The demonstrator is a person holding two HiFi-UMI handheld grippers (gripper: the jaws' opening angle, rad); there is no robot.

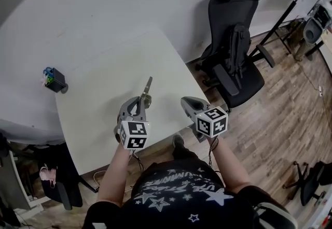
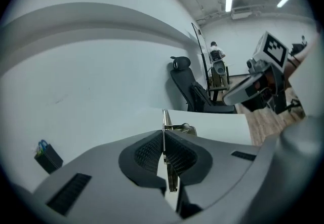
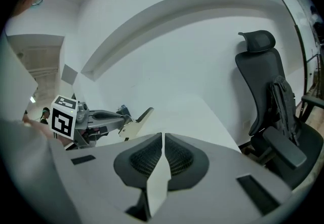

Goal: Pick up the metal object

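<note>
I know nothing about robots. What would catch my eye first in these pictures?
A person holds two tools over a white table: the left hand-held gripper is clamped on a thin metal object that juts past its tips, the right hand-held gripper shut and empty. A black office chair stands beside the table at the right.

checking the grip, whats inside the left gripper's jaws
A thin metal object, edge-on, with the left gripper shut on it. Its tip sticks out ahead over the white table; the stretch clamped in the jaws is covered.
</note>
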